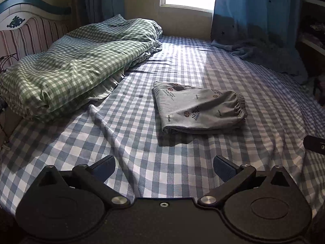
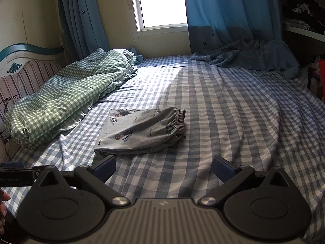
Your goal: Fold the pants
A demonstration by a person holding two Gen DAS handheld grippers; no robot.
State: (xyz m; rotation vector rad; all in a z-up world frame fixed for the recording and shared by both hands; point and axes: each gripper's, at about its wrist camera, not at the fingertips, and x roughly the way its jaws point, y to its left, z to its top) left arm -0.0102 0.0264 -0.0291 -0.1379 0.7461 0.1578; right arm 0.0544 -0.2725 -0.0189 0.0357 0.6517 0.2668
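Bed point(image 1: 182, 172) with blue-white checked sheet, rumpled near the front edge. Green checked duvet point(image 1: 81, 61) bunched along the headboard side. Blue curtain point(image 2: 233, 20) hanging at the far edge, hem pooled on the sheet beside a blue blanket point(image 2: 254, 57). Grey printed pants point(image 1: 197, 109) folded into a compact stack mid-bed, elastic waistband toward the right side, lying flat, touched by neither tool. Left gripper point(image 1: 164, 168) spread wide, empty, above the front edge. Right gripper point(image 2: 164, 167) likewise spread, empty, left finger just before the pants' near corner.
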